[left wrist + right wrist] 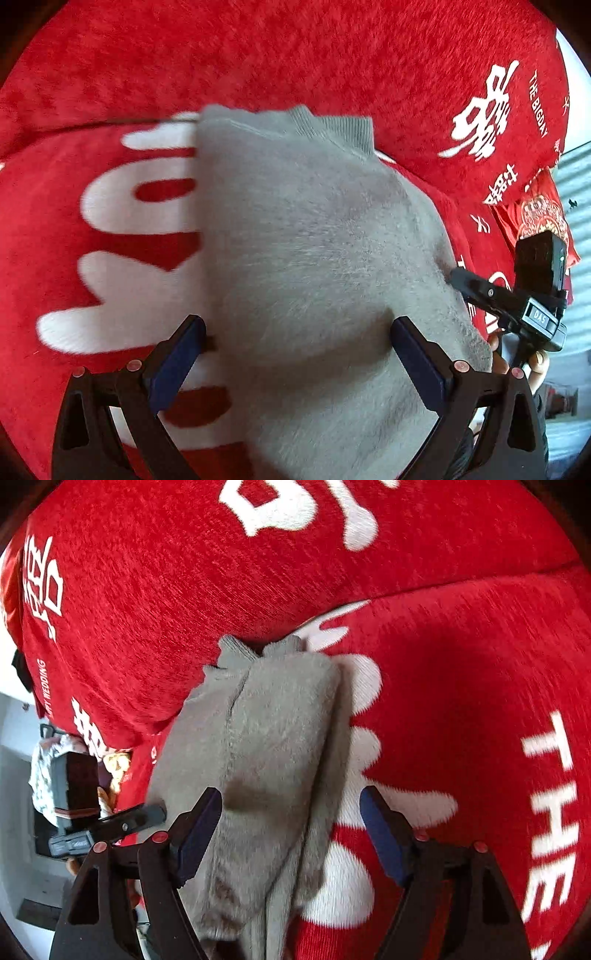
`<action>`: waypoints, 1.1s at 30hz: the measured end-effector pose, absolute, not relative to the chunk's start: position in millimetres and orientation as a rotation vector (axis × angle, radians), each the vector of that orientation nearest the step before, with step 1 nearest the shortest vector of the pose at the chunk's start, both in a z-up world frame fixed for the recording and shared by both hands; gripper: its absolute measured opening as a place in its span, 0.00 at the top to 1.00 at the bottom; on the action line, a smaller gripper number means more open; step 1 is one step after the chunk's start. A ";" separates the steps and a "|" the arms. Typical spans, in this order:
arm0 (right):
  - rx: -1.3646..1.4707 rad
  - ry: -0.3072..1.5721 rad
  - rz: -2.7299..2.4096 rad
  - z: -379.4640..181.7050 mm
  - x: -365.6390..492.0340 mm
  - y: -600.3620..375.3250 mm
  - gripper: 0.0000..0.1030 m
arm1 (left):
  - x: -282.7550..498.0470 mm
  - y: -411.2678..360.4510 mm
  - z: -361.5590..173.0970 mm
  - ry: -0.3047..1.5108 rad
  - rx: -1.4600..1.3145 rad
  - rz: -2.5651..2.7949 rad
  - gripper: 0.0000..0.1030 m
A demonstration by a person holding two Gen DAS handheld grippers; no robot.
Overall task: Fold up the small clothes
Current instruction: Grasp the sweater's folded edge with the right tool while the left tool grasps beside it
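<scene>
Folding small grey fuzzy knit garment with ribbed collar [314, 236], lying centre frame in both views on red plush blanket with white lettering [258, 55]. Already doubled lengthwise: right wrist view shows stacked layers, ribbed neck end at upper centre, fold seam down the middle.

Left gripper [299, 336]: tongs wide, dark blue pads [417, 362] straddling the lower body of the garment, right pad dimpling the fleece, nothing clamped. Right gripper [291, 805]: tongs wide, no clear pinch, left pad at the folded edge, right pad over bare blanket. Also visible at right edge of left wrist view, tip at the garment's side.

Likely step: flatten or re-grip for the next fold. Advice:
- catch all layers at the hem end, not just the top nap
- keep both grips level so edges stay aligned
- avoid snagging the blanket pile underneath
- bring hem toward collar, press crease flat before letting go
</scene>
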State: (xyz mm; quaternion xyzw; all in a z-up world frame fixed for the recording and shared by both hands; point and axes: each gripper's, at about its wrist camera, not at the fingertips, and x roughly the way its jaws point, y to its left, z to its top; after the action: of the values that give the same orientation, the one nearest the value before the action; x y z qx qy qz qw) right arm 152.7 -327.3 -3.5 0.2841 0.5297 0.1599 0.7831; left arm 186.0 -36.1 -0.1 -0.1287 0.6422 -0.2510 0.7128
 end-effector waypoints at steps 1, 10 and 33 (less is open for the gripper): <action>0.614 1.140 0.354 -3.1 153.3 -326.0 0.23 | 189.1 -38.0 -3.3 1.431 -0.293 -0.563 0.02; 0.431 1.141 0.405 -4.1 166.0 -274.1 0.40 | 196.7 -47.0 0.5 1.385 -0.266 -0.594 0.33; 0.206 1.069 0.308 63.3 89.3 -218.6 0.67 | 113.2 -56.9 75.6 1.269 -0.025 -0.432 0.59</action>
State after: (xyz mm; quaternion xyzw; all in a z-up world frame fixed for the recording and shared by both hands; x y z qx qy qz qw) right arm 89.3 -218.6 63.3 0.0975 0.5065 0.1459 0.8442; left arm 113.2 -56.9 75.6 -0.0116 0.5879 -0.2001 0.7837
